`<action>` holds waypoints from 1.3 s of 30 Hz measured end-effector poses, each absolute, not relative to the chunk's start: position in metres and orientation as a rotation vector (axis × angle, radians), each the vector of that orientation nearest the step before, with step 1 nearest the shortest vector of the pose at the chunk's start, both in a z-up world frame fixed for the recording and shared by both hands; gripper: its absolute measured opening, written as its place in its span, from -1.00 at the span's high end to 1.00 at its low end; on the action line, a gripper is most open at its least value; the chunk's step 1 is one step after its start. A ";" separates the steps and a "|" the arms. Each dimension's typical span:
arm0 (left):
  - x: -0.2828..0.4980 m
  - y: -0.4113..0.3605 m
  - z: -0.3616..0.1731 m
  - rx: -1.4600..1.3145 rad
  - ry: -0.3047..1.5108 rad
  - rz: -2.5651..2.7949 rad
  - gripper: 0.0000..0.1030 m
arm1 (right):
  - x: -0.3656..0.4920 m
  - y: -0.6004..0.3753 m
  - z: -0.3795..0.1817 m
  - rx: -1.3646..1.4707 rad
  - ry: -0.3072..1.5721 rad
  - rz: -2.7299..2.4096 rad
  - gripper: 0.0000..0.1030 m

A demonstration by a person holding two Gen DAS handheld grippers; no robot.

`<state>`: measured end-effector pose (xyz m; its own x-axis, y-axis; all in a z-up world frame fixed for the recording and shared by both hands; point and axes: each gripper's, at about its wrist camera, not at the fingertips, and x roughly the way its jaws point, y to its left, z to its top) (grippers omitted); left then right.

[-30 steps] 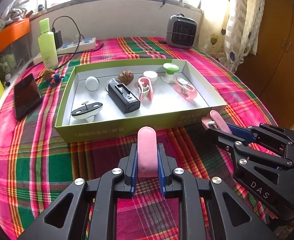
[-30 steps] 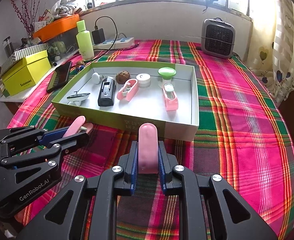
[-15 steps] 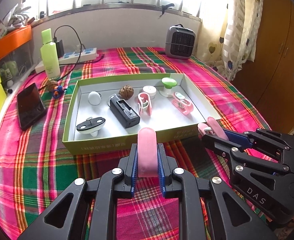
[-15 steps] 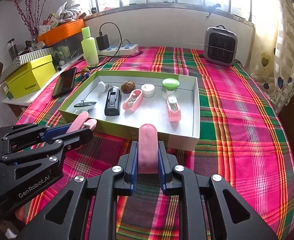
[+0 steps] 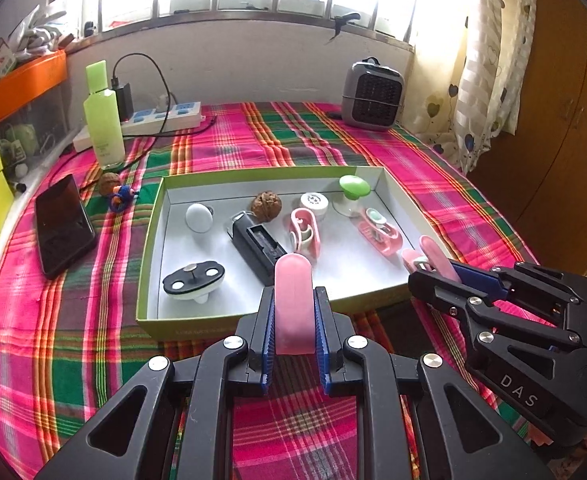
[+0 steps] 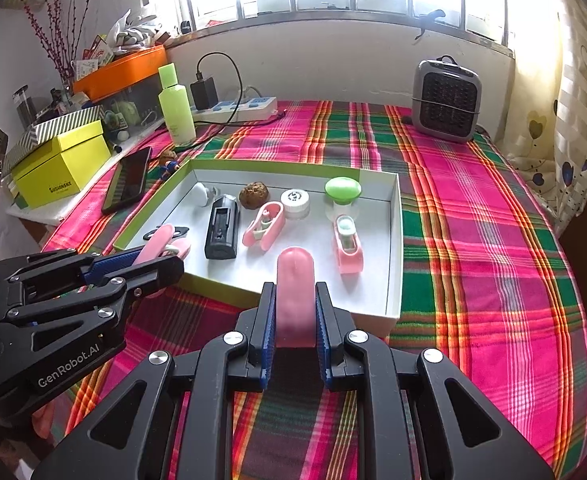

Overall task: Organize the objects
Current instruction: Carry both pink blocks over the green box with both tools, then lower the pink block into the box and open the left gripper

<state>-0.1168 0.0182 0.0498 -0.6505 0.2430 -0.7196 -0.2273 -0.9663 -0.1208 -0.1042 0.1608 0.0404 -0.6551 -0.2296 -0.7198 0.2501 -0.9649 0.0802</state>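
A shallow green-rimmed box (image 5: 148, 256) (image 6: 398, 248) lies on the plaid cloth. It holds a black charger (image 5: 258, 246) (image 6: 222, 227), a walnut (image 5: 266, 206), two pink clips (image 5: 304, 233) (image 5: 378, 231), a white round case (image 6: 295, 200), a green-topped suction cup (image 6: 342, 191), a white egg shape (image 5: 198, 217) and a black-and-white oval gadget (image 5: 193, 280). My left gripper (image 5: 293, 276) (image 6: 165, 240) hovers at the box's near edge, shut, its pink tips pressed together on nothing. My right gripper (image 6: 295, 272) (image 5: 425, 254) hovers beside it, likewise shut and holding nothing.
Left of the box lie a black phone (image 5: 62, 224), a second walnut (image 5: 108, 183) and a small blue toy (image 5: 120, 196). A green bottle (image 5: 103, 120), a power strip (image 5: 161, 118) and a grey heater (image 5: 371, 96) stand at the back. A yellow box (image 6: 61, 164) sits far left.
The left gripper has lifted and drawn back a little, so the box looks farther and more of the window shows. The right gripper has barely moved. Both stayed shut.
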 end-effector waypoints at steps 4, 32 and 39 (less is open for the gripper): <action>-0.124 0.015 0.049 -1.161 -0.039 2.651 0.69 | -0.113 0.160 0.041 1.148 0.028 -2.630 0.63; -0.171 -0.001 0.024 -1.284 -0.089 2.675 0.69 | -0.170 0.147 0.014 1.265 0.047 -2.557 0.63; -0.175 0.001 0.018 -1.313 -0.074 2.664 0.68 | -0.175 0.147 0.008 1.289 0.042 -2.550 0.63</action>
<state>-0.1751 0.0006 0.0185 -0.5974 0.1744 -0.7827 -0.1304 -0.9842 -0.1198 -0.1752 0.1472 0.0084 -0.5611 -0.2367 -0.7932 0.2625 -0.9597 0.1007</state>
